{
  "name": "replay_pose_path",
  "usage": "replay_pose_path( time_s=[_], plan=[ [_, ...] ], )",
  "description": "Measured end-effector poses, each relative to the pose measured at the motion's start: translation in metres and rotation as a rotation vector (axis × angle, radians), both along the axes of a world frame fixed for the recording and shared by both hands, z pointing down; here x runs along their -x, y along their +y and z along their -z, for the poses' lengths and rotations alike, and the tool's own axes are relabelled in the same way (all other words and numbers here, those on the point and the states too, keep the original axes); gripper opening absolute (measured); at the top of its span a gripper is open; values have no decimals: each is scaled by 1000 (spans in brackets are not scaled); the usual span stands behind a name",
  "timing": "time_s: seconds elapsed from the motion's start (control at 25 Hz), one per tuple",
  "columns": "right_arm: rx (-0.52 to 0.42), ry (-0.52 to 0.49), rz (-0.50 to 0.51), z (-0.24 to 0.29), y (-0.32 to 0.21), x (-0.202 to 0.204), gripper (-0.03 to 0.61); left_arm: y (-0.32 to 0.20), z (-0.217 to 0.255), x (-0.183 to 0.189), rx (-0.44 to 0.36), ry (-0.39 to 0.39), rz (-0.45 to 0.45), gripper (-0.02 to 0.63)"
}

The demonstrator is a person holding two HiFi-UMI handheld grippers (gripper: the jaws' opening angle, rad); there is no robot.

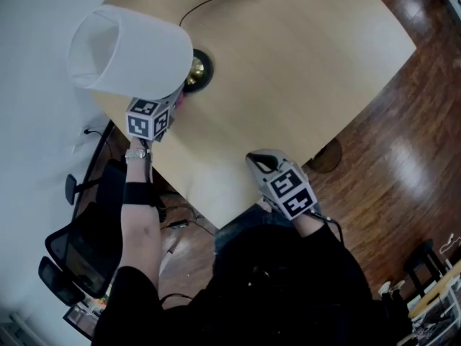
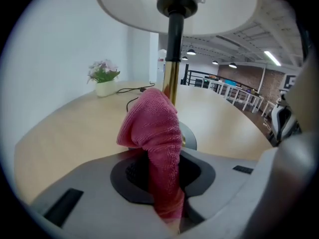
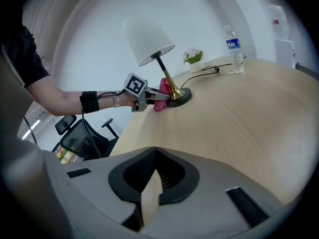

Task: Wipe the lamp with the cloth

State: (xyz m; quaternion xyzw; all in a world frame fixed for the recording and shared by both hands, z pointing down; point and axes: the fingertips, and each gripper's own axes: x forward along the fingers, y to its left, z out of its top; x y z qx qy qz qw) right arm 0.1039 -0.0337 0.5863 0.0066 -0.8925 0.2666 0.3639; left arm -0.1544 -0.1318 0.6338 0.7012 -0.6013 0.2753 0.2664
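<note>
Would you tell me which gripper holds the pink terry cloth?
The left gripper, by the brass stem of the white-shaded lamp, is shut on the pink cloth; the right gripper is shut and empty.

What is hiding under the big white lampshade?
A black socket and a gold pole, with the pink cloth in front. The cloth covers part of the dark base. No bulb shows.

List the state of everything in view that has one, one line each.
lamp, standing on its base, shade tilted.
cloth, bunched, clamped in the left jaws, at the lamp's stem.
left gripper, shut on cloth.
right gripper, shut, empty.
water bottle, upright on the table.
</note>
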Motion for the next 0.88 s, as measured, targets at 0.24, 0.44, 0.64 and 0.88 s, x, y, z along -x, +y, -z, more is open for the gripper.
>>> replay_pose_path(
  time_s=[0.24,0.44,0.64,0.88],
  plan=[
    [4,2,10,-1,12,12,9,8,-3,-16,-7,78,63,98],
    [-3,2,15,-7,13,25,9,1,-4,-49,-45,159,76,98],
    [-19,23,2,-8,9,30,9,-8,-24,-119,44,226,-58,97],
    [-70,40,-132,3,20,49,9,46,-37,-154,142,276,-232,98]
  ],
)
